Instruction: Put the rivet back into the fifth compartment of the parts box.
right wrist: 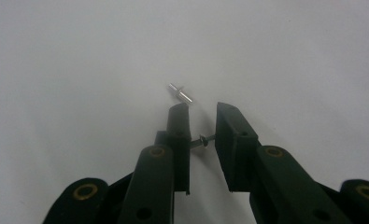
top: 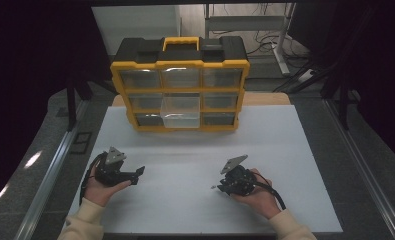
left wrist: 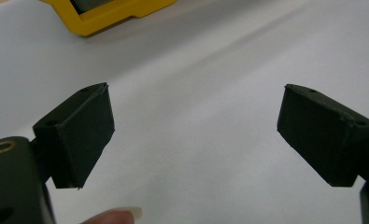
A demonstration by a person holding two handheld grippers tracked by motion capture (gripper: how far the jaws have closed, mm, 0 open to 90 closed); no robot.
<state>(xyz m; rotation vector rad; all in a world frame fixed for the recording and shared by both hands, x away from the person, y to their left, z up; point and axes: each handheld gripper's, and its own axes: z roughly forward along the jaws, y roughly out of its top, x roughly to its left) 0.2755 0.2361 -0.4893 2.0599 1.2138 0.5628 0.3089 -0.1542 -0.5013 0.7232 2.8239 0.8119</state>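
Two small metal pins are concerning me: one [right wrist: 202,140] I am pinching crosswise between my right gripper's [right wrist: 202,122] nearly closed jaws, the other [right wrist: 180,93] is lying on the white table [right wrist: 289,56] just beyond. Light, stiff, slippery, probably; I am gripping mid-shaft. My left gripper [left wrist: 196,128] is gaping wide, holding nothing.

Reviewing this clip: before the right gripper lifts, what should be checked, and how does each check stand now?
1. Screw between the right gripper fingers: ok, it spans the gap.
2. Grip firm: cannot tell.
3. Second screw clear of the fingers: ok, it lies just beyond the tips.
4. Drawer of the organizer pulled out: ok.
5. Left gripper open: ok.
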